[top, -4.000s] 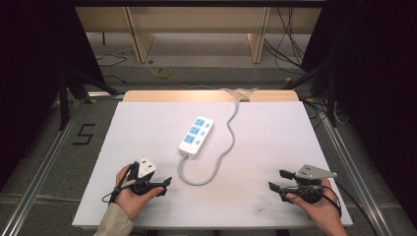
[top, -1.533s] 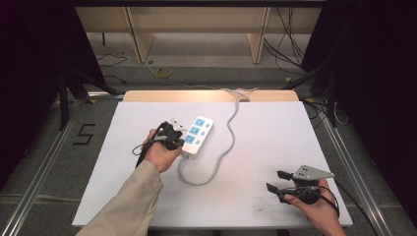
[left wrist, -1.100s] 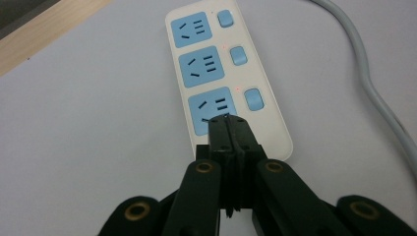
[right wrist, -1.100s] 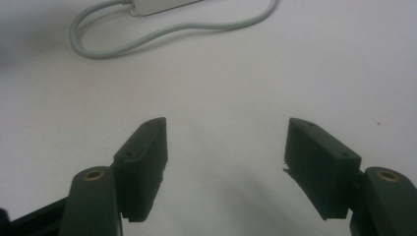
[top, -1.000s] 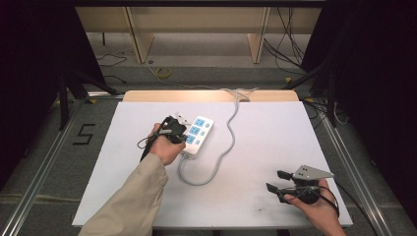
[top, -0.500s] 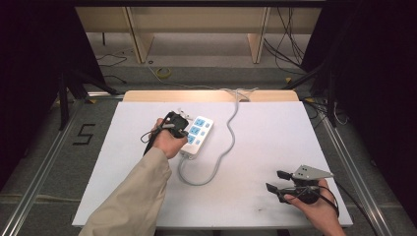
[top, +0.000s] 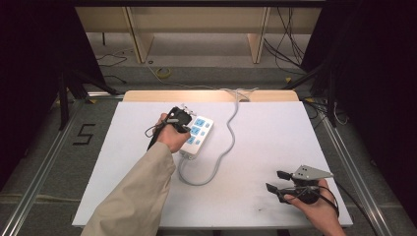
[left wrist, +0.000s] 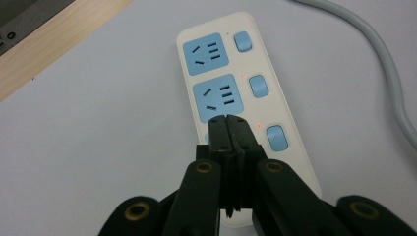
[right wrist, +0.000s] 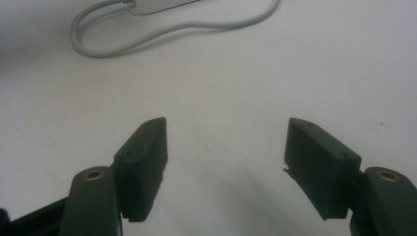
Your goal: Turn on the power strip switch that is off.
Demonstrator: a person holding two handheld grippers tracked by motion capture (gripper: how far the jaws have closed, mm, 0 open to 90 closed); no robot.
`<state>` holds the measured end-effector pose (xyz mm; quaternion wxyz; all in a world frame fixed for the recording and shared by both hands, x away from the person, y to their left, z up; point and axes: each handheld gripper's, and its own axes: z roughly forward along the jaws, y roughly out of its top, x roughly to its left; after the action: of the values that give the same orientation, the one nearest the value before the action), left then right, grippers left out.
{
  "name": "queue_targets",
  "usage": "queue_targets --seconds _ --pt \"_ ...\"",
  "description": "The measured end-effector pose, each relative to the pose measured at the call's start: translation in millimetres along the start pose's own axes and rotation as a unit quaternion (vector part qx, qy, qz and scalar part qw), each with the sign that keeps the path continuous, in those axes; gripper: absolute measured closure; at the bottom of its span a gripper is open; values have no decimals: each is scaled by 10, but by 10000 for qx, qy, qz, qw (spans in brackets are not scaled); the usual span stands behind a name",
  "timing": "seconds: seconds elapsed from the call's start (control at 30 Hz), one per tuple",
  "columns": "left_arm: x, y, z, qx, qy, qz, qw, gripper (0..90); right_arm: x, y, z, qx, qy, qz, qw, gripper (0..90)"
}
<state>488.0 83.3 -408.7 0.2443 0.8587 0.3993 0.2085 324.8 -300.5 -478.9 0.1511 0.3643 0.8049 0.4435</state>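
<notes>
A white power strip [top: 197,135] [left wrist: 251,108] with blue sockets and blue switches lies on the white table, its grey cable [top: 227,147] [right wrist: 147,34] looping off its near end. My left gripper [top: 183,120] [left wrist: 230,123] is shut, jaws pressed together with nothing between them, and its tips sit over the strip's nearest socket, beside a switch [left wrist: 277,137]. Small red lights glow next to the switches. My right gripper [top: 276,181] [right wrist: 225,147] stands open low over the bare table at the front right.
The table's wooden back edge [top: 206,95] runs behind the strip. Bare white table [top: 275,132] lies between the strip and the right gripper. Beyond the table are a floor with cables [top: 162,73] and metal rails [top: 44,162].
The left gripper has travelled from the front left of the table up to the power strip and settled over it. The right gripper has stayed in place.
</notes>
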Motion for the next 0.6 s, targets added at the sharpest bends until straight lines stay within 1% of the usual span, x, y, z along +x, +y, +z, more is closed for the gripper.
queue_targets --seconds 0.03,0.23,0.37,0.5,0.6 --pt "1 11 6 7 11 -13 10000 898 -1 -1 0 -11 -2 11 10000 338" --pt "-4 78 50 58 41 84 9999 899 -1 0 0 -6 4 7 10000 338" --pt "-3 114 94 101 33 103 9999 899 -6 -5 -1 2 12 -1 10000 337" --pt "-17 144 123 103 22 99 9999 899 -8 -4 -1 -4 8 12 10000 338" --pt "-19 169 130 94 23 135 9999 899 -6 -1 2 -1 15 10 10000 338"
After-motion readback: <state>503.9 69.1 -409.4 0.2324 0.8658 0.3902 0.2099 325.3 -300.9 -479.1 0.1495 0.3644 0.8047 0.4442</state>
